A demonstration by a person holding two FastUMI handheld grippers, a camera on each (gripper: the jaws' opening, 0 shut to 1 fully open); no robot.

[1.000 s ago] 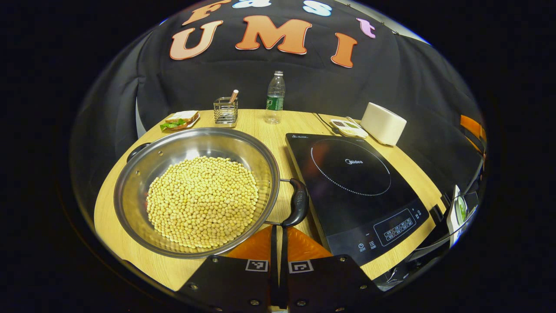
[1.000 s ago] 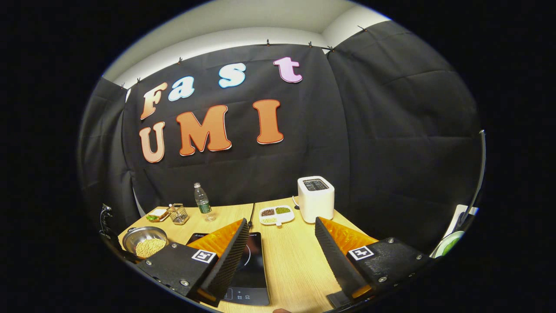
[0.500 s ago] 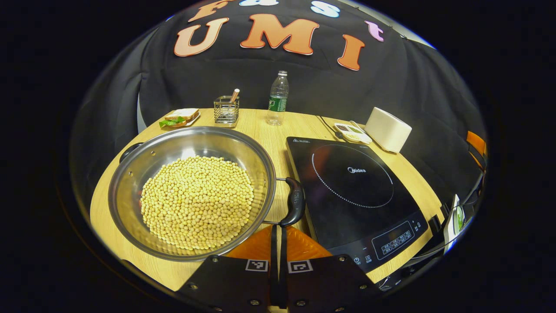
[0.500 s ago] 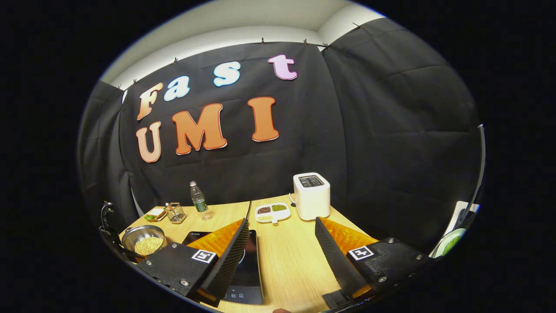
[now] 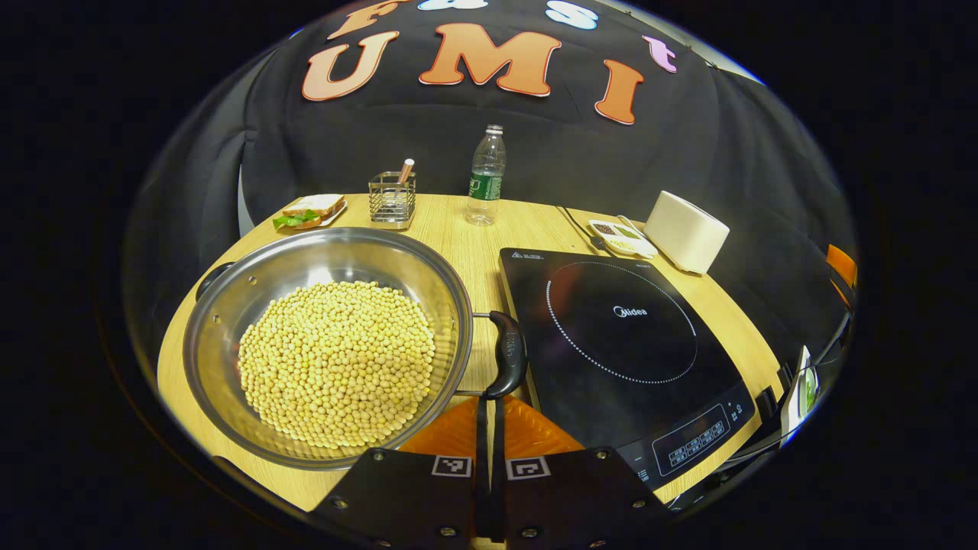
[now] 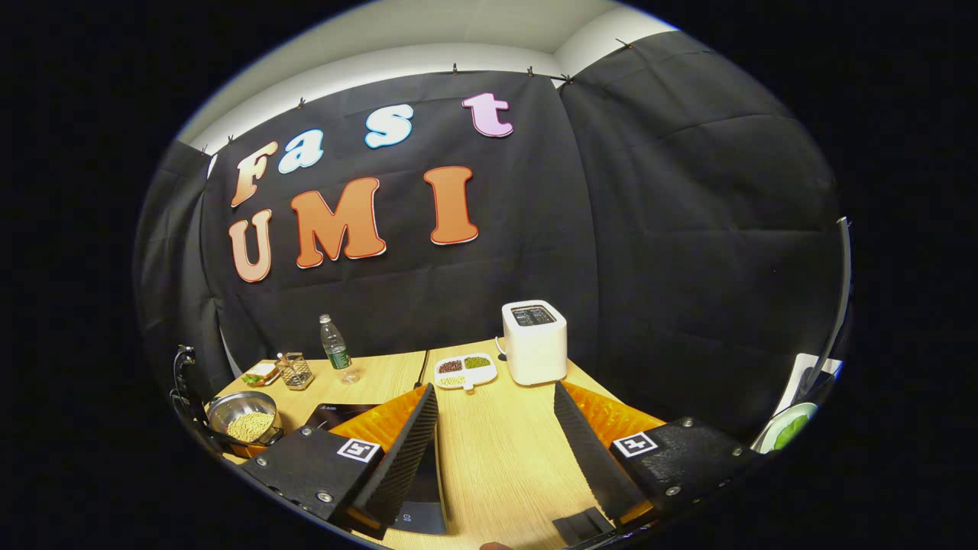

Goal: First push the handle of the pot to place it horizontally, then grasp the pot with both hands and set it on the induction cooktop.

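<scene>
A wide steel pot (image 5: 321, 258) full of soybeans (image 5: 336, 363) sits on the wooden table, left of the black induction cooktop (image 5: 619, 336). Its black side handle (image 5: 507, 355) curves between the pot rim and the cooktop edge, and a second handle (image 5: 212, 275) shows at the far left rim. My left gripper (image 5: 489, 403) is shut with nothing between its fingers, its tips right at the near end of the side handle. In the right gripper view my right gripper (image 6: 495, 389) stands open above bare table, far from the pot (image 6: 243, 416) at the left.
Along the back of the table (image 5: 458, 229) stand a sandwich plate (image 5: 312, 211), a wire holder (image 5: 392, 200) and a water bottle (image 5: 484, 177). A white toaster (image 5: 685, 231) and a divided dish (image 5: 620, 237) are behind the cooktop. Its cord (image 6: 421, 368) runs back.
In the left gripper view the pot and its side handle have drifted left and the cooktop looms larger. The right gripper's view has swung slightly, shifting table items left; it stays open.
</scene>
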